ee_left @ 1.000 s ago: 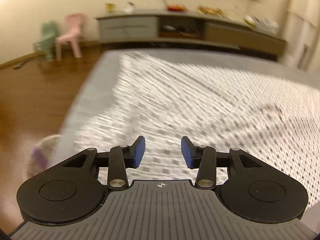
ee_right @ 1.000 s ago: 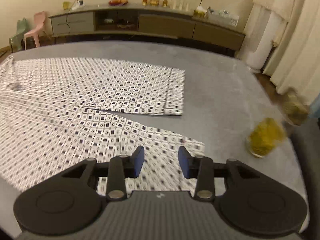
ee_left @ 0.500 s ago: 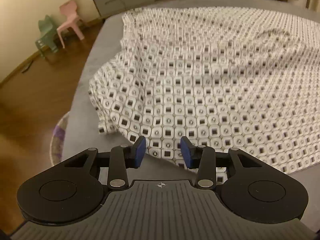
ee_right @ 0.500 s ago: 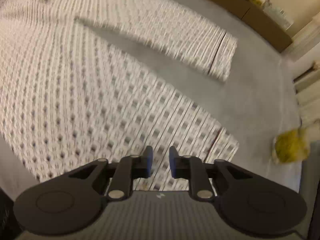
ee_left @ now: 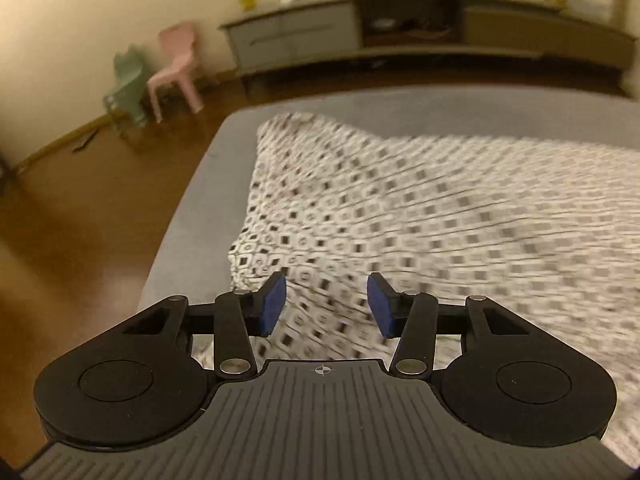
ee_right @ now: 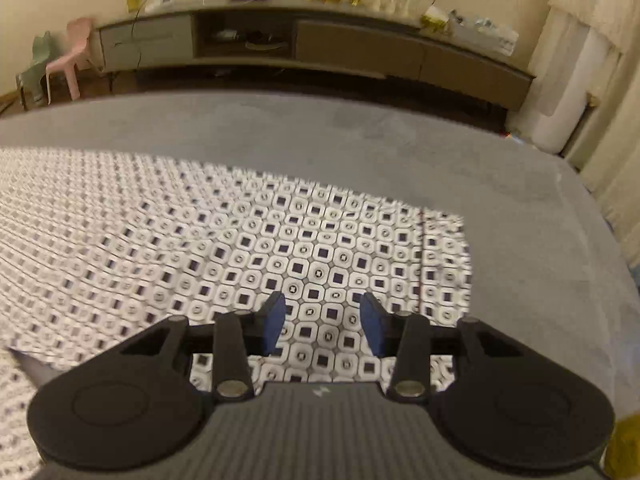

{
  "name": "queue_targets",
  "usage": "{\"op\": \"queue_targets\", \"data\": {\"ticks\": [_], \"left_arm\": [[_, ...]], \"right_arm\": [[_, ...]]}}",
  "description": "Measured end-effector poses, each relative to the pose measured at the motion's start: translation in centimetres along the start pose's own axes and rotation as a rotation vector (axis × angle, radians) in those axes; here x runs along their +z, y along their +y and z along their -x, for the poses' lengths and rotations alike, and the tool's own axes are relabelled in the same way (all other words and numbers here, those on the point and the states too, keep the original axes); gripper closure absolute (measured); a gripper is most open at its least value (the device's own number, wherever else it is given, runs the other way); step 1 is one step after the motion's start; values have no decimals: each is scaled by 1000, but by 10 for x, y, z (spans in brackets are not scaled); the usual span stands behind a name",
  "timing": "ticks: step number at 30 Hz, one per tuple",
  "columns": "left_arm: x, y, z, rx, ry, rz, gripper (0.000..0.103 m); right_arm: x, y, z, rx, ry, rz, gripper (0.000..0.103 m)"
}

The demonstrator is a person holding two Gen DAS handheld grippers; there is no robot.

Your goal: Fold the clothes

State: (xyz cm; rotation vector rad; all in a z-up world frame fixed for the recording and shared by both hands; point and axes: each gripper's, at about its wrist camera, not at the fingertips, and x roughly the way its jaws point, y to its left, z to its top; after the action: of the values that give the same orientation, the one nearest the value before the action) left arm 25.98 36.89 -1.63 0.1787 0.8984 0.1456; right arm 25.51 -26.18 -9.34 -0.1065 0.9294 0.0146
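Black-and-white patterned trousers (ee_left: 420, 216) lie spread on the grey bed (ee_left: 192, 208). In the left wrist view my left gripper (ee_left: 327, 284) hangs over their left end, close to a fabric corner (ee_left: 244, 256). Its jaws are opening and the blue pads (ee_left: 272, 304) press on nothing. In the right wrist view my right gripper (ee_right: 323, 304) is above the trousers (ee_right: 304, 256), near the hemmed leg end (ee_right: 444, 272). Its jaws are opening too, with cloth beneath them but none pinched. The picture of the cloth is blurred by motion.
Bare grey bed (ee_right: 520, 208) lies beyond and right of the leg end. A yellow object (ee_right: 624, 448) sits at the lower right edge. Wooden floor (ee_left: 80, 220), a pink chair (ee_left: 176, 68), a green chair (ee_left: 128, 84) and a long low cabinet (ee_right: 320, 44) lie past the bed.
Both grippers narrowed half a second ago at the cloth's near edge and now stand wider over it. The two trouser legs, earlier apart, now show as one patterned sheet under the right gripper.
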Motion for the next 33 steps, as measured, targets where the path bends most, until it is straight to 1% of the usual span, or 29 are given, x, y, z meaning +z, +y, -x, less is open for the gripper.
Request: {"op": "queue_targets", "data": {"ticks": [1, 3, 5, 7, 9, 10, 11, 12, 13, 14, 16, 18, 19, 21, 24, 25, 27, 28, 30, 31, 33], "left_arm": [[-1, 4, -9, 12, 20, 12, 63], [-4, 11, -25, 36, 61, 36, 64], [-7, 24, -31, 4, 54, 81, 63], [-9, 33, -33, 14, 55, 104, 61], [-9, 36, -23, 14, 34, 110, 61], [-10, 37, -17, 14, 23, 112, 62], [-10, 39, -12, 14, 12, 115, 67], [-10, 41, -7, 14, 1, 118, 67], [-10, 42, -2, 13, -10, 120, 65], [-17, 53, 15, 3, -44, 148, 62], [-32, 74, 49, -19, -115, 205, 59], [-57, 101, 75, -1, -137, 256, 57], [-69, 115, 88, 9, -148, 281, 57], [-100, 142, 98, 27, -132, 350, 56], [-142, 171, 97, -14, -86, 463, 56], [-154, 174, 97, -32, -71, 497, 56], [-171, 179, 92, -76, -59, 570, 56], [-175, 180, 88, -117, -58, 596, 56], [-181, 178, 82, -177, -53, 615, 56], [-183, 176, 82, -172, -55, 609, 56], [-186, 171, 82, -159, -59, 596, 56]], "right_arm": [[0, -3, -6, 0, 9, 10, 64], [6, -20, -12, -42, 26, -11, 64], [11, -37, -19, -96, 24, -34, 64], [18, -53, -27, -152, 20, -60, 64], [23, -57, -30, -189, 30, -56, 64], [26, -58, -32, -205, 37, -51, 64], [27, -57, -31, -221, 51, -47, 64], [25, -53, -24, -232, 45, -54, 68], [23, -49, -16, -240, 28, -66, 67], [19, -41, -5, -224, 2, -77, 67], [5, -23, 19, -145, -24, -71, 66], [-10, -2, 43, -72, -37, -53, 66], [-17, 13, 52, -46, -38, -29, 64], [-26, 48, 69, 17, -41, 32, 59], [-37, 125, 94, 130, -56, 146, 58], [-40, 153, 103, 167, -64, 186, 55], [-49, 217, 121, 255, -91, 291, 52], [-54, 250, 131, 301, -109, 342, 51], [-65, 319, 150, 398, -144, 441, 48], [-69, 351, 157, 446, -160, 487, 45], [-77, 413, 168, 504, -194, 593, 42]]}}
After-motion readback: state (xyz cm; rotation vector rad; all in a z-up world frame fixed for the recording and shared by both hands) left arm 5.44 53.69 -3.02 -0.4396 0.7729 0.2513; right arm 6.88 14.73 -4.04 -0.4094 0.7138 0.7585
